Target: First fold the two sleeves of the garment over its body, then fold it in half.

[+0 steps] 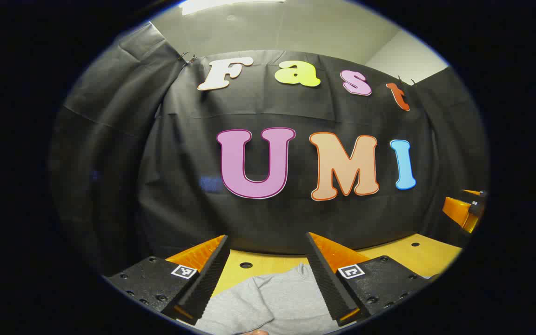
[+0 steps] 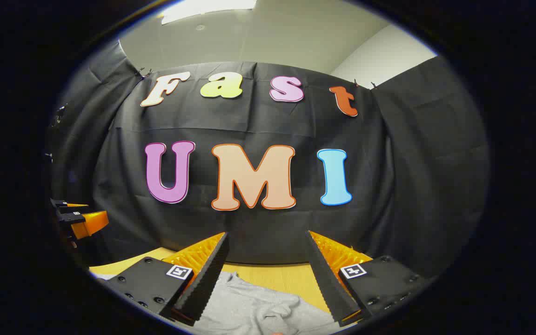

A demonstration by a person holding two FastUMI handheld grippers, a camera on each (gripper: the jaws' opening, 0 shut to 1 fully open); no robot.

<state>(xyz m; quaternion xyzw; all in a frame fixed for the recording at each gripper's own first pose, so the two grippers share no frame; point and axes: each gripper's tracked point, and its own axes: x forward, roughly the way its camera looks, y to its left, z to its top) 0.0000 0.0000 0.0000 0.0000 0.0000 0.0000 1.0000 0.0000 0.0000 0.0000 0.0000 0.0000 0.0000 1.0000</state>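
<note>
Black cloth wall [image 1: 110,153] at the far side, pale ceiling [image 2: 272,37] above, yellow surface [image 1: 407,253] below with round holes. Grey garment [image 1: 272,300] spread on the surface at the near edge, seen between the fingers in both views; lies rumpled in the right gripper view [image 2: 249,307], with folds toward the right.

Left gripper [image 1: 268,274] held level above the surface, jaws wide apart, nothing between them, garment beneath and just beyond. Right gripper [image 2: 268,274] likewise spread wide and empty, raised over the garment's other part. Each gripper glimpsed far off at the side edge of the other's view, well apart.

Sleeves not clearly made out from here; cannot tell whether either is folded yet, though the cloth looks mostly unfolded.

Handling, as a judgement: soft knit, light, limp, no stiffness to hold a shape; likely to drag and bunch if pulled low across the surface. Best taken by a pinch at a sleeve cuff or hem edge, through one layer, lifted clear before carrying over the body. Not fragile, not slippery.
</note>
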